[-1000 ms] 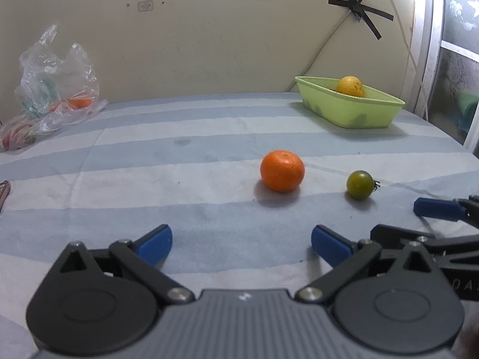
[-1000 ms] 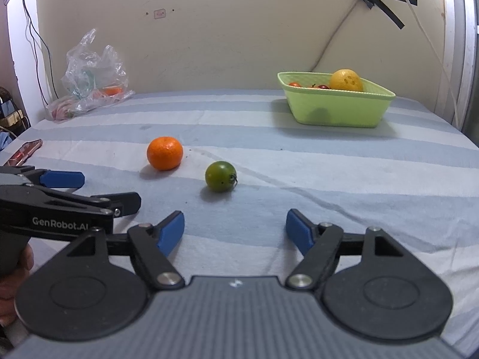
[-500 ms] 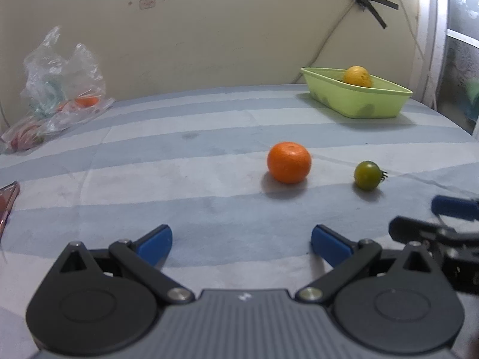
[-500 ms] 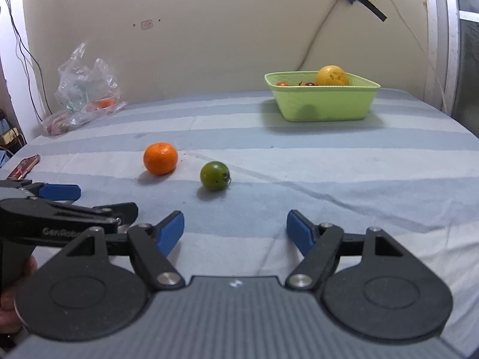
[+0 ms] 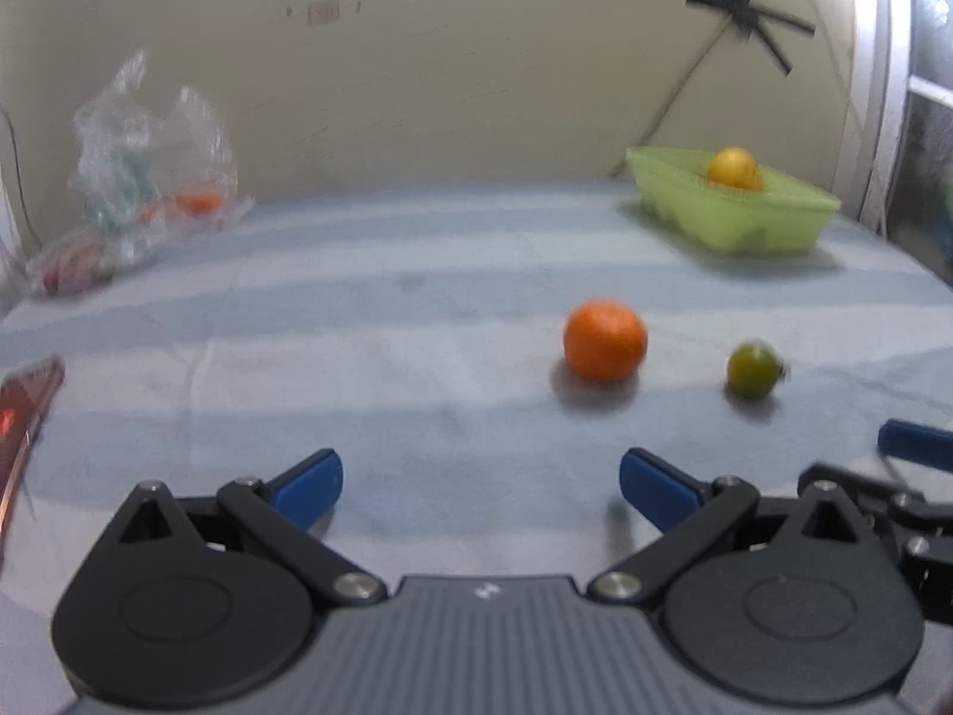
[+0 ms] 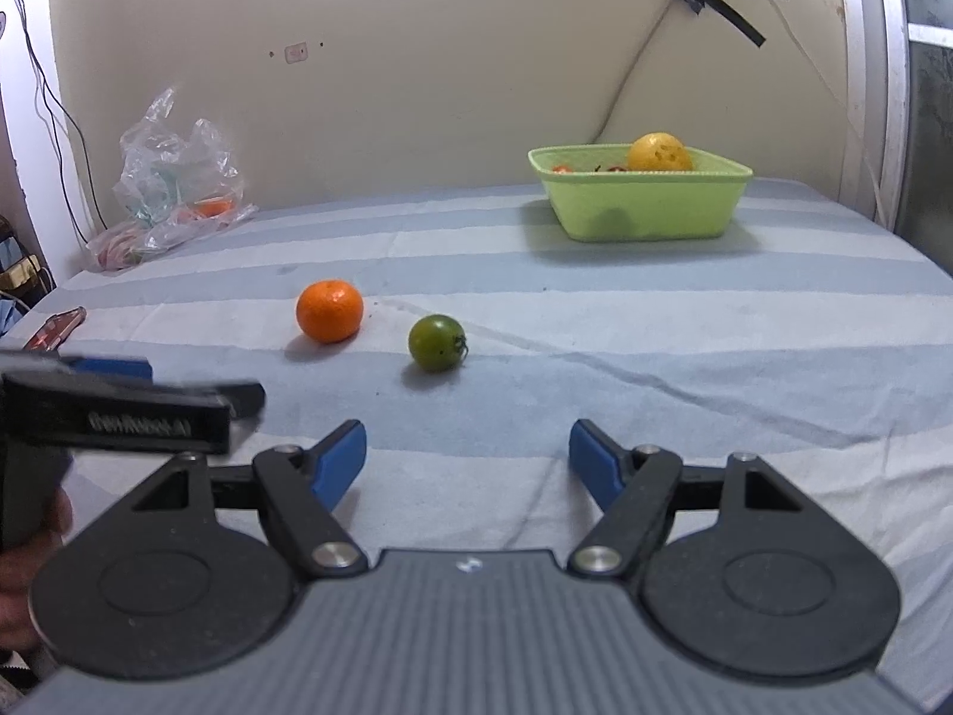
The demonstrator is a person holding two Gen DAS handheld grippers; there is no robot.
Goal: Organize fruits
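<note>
The left gripper (image 5: 481, 487) has its blue-padded jaws spread wide, with nothing between them and only the striped cloth (image 5: 357, 357) beneath. The right gripper (image 6: 467, 457) is spread wide in the same way and holds nothing; its blue fingertips (image 6: 339, 462) hover above the bare cloth without touching any fruit.

In the right wrist view the left gripper's body shows at the left edge (image 6: 119, 411), with a hand (image 6: 30, 584) wrapped around its grip. White lettering runs along its black side; it is blurred but looks like "GenRobot.AI". In the left wrist view, a blue pad and black linkage of the right gripper show at the far right edge (image 5: 911, 444). No other writing can be read.

The orange mandarin (image 5: 604, 339) lies on the cloth ahead of the left gripper, to the right of its centre line and well apart from the fingertips. The green tomato (image 6: 436, 342), with its dark stem pointing right, lies ahead of the right gripper, a little left of centre, nearer than the mandarin (image 6: 329, 310) but still clear of the pads. The two fruits lie near each other, not touching.

Farther back on the right stands a light green basket (image 6: 643, 211) holding a yellow fruit (image 6: 660, 152) and some small red pieces barely showing above the rim. A crumpled clear plastic bag (image 6: 173, 179) sits at the back left by the wall, and a flat red object (image 5: 24, 411) lies at the left edge of the cloth.
</note>
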